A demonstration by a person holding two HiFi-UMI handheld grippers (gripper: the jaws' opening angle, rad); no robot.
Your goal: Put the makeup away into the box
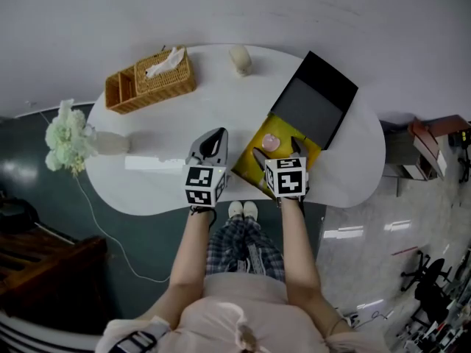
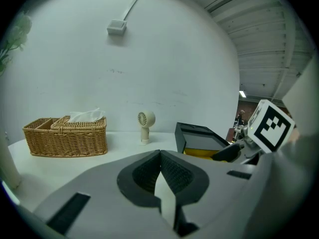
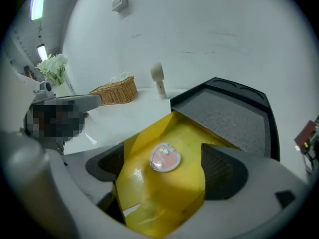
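Right gripper (image 3: 167, 167) fingers stood wide apart, released and touching nothing, low over the open yellow box (image 3: 164, 208). Between them, clear of both pads, a round pink makeup compact (image 3: 165, 158) lay on the box's floor. Left gripper (image 2: 160, 156) fingers were clenched together on nothing, held just left of the box. That box sat at the near edge of the tabletop (image 1: 221, 101), toward its right end, with its black lid (image 1: 316, 98) thrown back. At the far edge stood a small fan (image 1: 240, 59). A wicker basket (image 1: 151, 79) holding tissues sat toward the far left end.
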